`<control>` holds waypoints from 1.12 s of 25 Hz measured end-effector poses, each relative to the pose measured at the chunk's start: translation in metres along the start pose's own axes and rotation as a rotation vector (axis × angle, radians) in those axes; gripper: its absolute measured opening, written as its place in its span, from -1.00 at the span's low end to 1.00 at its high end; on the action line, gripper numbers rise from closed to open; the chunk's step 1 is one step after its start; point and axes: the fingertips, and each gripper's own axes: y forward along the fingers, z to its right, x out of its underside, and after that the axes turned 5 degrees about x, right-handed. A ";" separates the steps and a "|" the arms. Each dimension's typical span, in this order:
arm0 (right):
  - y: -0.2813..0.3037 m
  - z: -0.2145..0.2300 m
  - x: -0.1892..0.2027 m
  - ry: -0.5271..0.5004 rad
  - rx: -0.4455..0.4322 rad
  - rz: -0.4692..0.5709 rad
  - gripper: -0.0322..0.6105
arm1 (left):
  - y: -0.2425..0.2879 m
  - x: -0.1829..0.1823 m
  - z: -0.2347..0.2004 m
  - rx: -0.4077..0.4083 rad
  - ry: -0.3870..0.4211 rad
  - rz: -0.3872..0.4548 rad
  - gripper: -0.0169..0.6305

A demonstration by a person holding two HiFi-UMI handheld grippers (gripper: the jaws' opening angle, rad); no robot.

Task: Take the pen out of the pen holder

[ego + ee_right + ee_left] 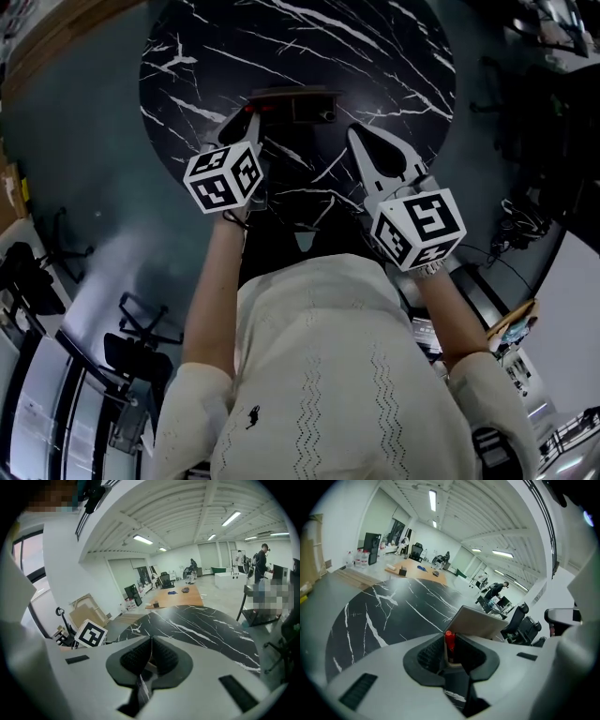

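A red pen [449, 643] stands upright between the pads of my left gripper [450, 651], which is shut on it. Right behind the jaws is the box-shaped pen holder [480, 620]. In the head view the pen holder [298, 101] sits on the black marble table [375, 47], with my left gripper [242, 122] at its left end and the pen's red tip [249, 110] showing there. My right gripper [367, 141] hovers just right of the holder. In the right gripper view, my right gripper [150, 656] has its jaws pressed together with nothing held.
The round table [379, 606] has bare surface beyond the holder. The left gripper's marker cube [91, 633] shows in the right gripper view. Office chairs [520, 620] stand past the table's edge, and a wooden table [180, 597] and people are farther off in the room.
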 end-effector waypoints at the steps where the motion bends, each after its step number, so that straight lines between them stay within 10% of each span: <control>1: -0.001 0.002 0.001 -0.003 0.003 -0.003 -0.84 | 0.000 0.000 0.000 -0.008 0.013 0.002 -0.70; 28: -0.045 0.003 -0.002 -0.029 -0.013 0.056 -0.84 | -0.068 -0.016 0.059 -0.155 0.393 0.158 -0.74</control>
